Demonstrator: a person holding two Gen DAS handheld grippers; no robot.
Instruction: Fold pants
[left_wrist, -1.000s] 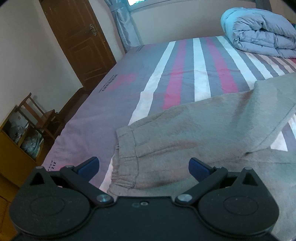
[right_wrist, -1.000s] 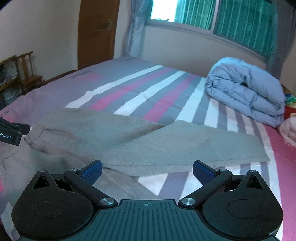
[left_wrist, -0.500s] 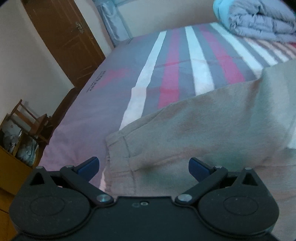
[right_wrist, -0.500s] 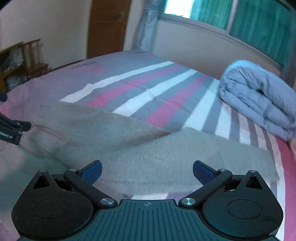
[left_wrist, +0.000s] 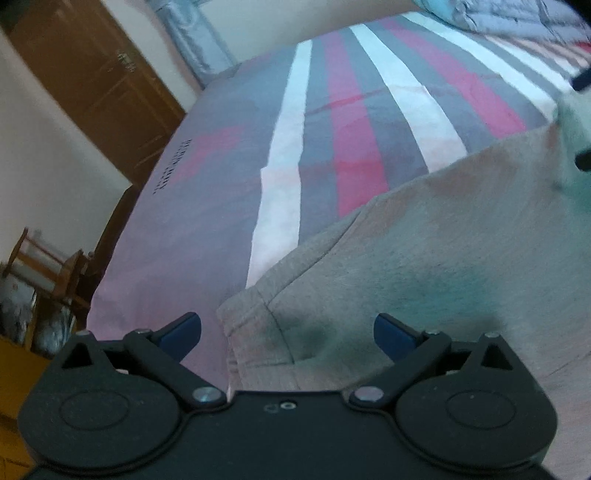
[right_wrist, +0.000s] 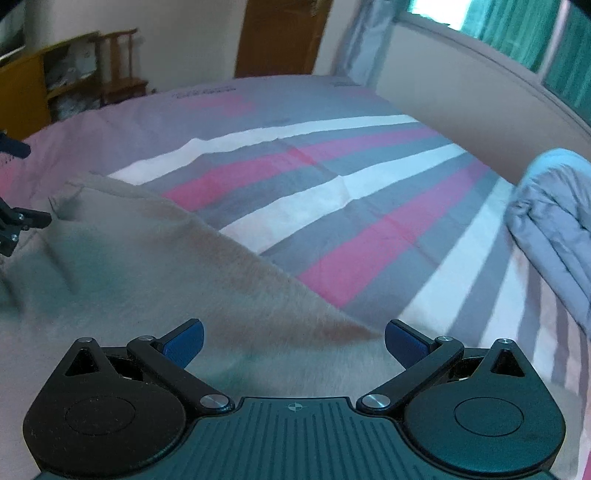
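Grey pants (left_wrist: 424, 266): we see them spread flat on the striped bed (left_wrist: 314, 122), waistband corner near its left edge.
Left gripper (left_wrist: 287, 328): fingers spread over the waistband corner, holding nothing.
Right gripper (right_wrist: 293, 341): fingers spread above the pants' far edge.
Open room: bare sheet beyond, up to the folded duvet (right_wrist: 554, 206).

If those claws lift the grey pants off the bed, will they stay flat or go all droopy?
Probably droopy: the grey pants already lie in soft creases on the striped bed sheet. The thick, fuzzy-looking knit likely grips rather than slips. With both the left gripper and the right gripper open, nothing is held yet.
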